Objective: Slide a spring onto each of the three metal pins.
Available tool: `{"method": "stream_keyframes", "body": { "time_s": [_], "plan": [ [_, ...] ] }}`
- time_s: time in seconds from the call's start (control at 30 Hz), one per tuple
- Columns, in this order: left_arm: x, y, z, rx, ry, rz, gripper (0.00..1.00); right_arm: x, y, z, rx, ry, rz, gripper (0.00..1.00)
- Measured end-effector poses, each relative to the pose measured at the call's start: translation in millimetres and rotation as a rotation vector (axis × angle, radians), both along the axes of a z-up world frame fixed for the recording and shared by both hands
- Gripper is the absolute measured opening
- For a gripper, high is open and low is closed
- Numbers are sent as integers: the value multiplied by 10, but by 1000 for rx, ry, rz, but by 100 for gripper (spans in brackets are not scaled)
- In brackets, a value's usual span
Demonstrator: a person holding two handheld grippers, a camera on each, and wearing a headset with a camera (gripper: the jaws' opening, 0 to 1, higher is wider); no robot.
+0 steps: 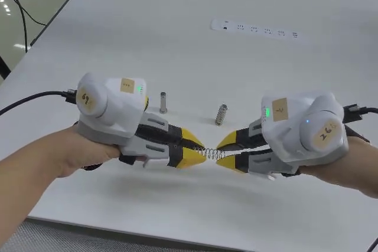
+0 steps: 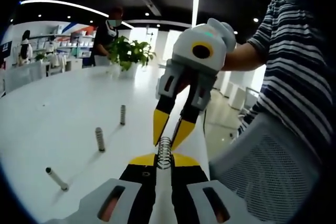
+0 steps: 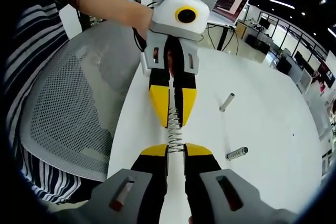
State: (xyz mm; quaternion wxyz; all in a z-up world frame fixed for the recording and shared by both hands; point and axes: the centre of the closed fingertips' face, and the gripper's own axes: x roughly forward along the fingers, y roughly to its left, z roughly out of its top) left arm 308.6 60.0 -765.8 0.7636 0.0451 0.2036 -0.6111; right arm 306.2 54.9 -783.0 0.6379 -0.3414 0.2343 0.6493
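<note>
WORKBENCH: A white table (image 1: 177, 28) spreads beneath and far beyond both tools. A grey mesh chair (image 3: 68, 108) stands at the table's edge, off to the side of the left tool in the right gripper view. A person in a striped shirt (image 2: 294, 77) grips one tool in each hand above the near edge of the table.

The left tool (image 1: 201, 150) and the right tool (image 1: 220, 153) point tip to tip, their yellow jaw ends facing each other and almost meeting. Each tool is clamped on one end of the same spring (image 1: 211, 154), which runs straight across the short gap between the tips, clear of the table.

A white power strip (image 1: 260, 29) lies well beyond both tools. Nearer, just past the body of the left tool, a bare pin (image 1: 163, 102) stands upright on the table. Past the gap between the two tips stands a second pin (image 1: 221, 114), with a coil (image 3: 236, 153) already wound around it.

In the left gripper view a third pin (image 2: 122, 114) stands farther out, to the left of the right tool. It is too small to tell whether it carries a coil of its own.
</note>
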Motion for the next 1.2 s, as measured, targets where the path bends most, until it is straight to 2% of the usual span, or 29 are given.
{"method": "stream_keyframes", "body": {
  "time_s": [0.1,0.4,0.63,0.9,1.2],
  "plan": [
    [-10,1,-1,2,0,-4,2,-10,-1,-3,-2,4,3,8],
    [-11,32,-25,7,0,6,2,-1,21,103,-5,-59,52,7],
    [-36,44,-93,45,-10,-7,2,-44,77,199,-6,-91,116,6],
    [-51,49,-137,65,-21,-12,2,-91,170,304,19,-88,159,6],
    [-45,35,-142,68,-31,-3,2,-107,244,372,67,-62,146,7]
  ]
}}
